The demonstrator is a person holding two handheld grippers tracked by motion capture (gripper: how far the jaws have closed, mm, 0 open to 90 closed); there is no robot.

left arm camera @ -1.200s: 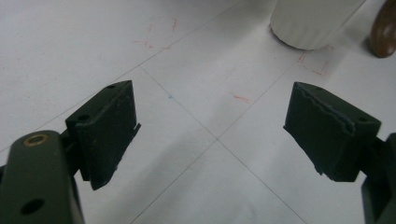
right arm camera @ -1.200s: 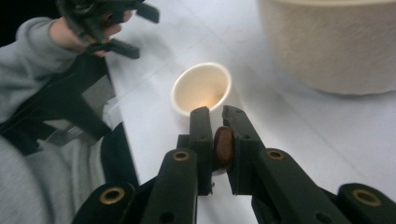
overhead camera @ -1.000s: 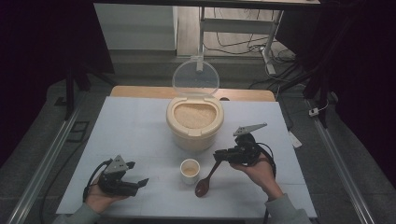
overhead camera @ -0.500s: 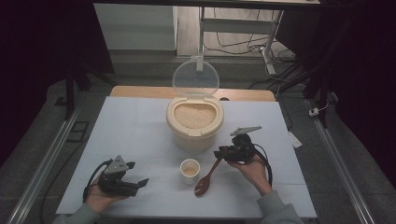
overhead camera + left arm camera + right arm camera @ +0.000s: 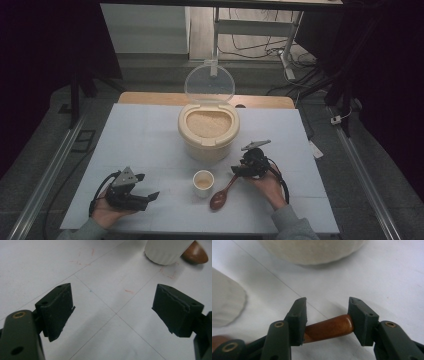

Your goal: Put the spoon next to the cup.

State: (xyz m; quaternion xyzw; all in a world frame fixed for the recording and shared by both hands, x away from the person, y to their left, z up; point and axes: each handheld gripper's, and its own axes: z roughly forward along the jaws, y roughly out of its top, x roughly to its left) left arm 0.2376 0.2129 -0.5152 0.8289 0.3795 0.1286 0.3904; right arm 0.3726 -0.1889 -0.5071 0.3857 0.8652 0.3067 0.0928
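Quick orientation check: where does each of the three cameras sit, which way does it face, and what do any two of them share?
High view: above the person's side, looking forward and down on the table; both forearms, left gripper, right gripper.
Left gripper view: rides the left gripper, looking low across the table; open fingers, cup beyond.
Right gripper view: rides the right gripper, its fingers either side of the spoon handle, having just been opening.
Shared: cup and spoon appear in all three.

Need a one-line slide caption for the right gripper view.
Right gripper, jaws just opening, straddles the brown spoon handle lying on the white table.
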